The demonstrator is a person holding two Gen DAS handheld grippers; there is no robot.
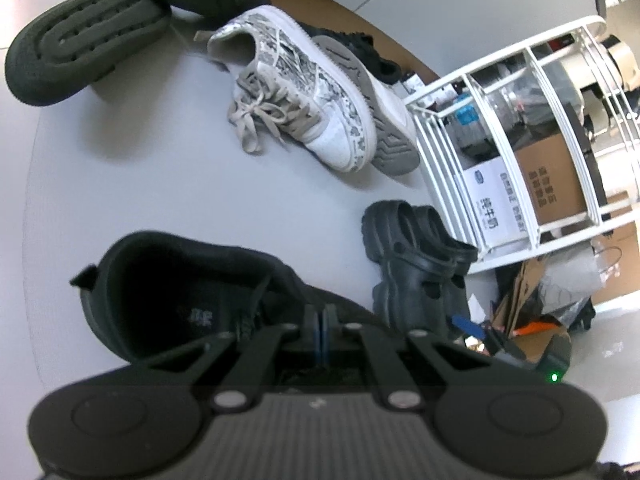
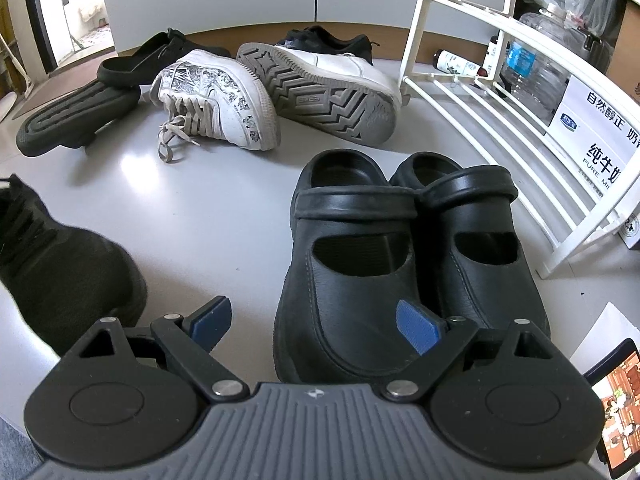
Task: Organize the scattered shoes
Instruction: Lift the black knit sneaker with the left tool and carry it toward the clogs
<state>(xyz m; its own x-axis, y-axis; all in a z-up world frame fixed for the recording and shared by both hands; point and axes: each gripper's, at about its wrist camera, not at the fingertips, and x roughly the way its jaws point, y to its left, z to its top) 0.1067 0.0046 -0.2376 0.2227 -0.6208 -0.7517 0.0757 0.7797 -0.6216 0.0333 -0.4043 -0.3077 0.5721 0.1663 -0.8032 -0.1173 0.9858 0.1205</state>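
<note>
A black mesh sneaker [image 1: 180, 292] lies right under my left gripper [image 1: 320, 322], which is shut with its tips against the shoe's upper; whether any fabric is pinched is hidden. The same sneaker [image 2: 60, 264] shows at the left of the right wrist view. A pair of black clogs [image 2: 360, 280] stands side by side next to the white rack [image 2: 417, 20]. My right gripper [image 2: 316, 320] is open, and the left clog's toe sits between its pads without being pressed. Farther back lie a white patterned sneaker [image 2: 216, 96] and its mate on its side [image 2: 320, 92], sole showing.
Two dark slip-ons [image 2: 72, 120] lie at the back left, one sole up, and another black sneaker [image 2: 328, 40] sits behind the white ones. The rack [image 1: 440, 82] fronts a milk carton box [image 2: 600, 140] and a water bottle [image 2: 536, 68]. A phone [image 2: 616, 400] lies at the lower right.
</note>
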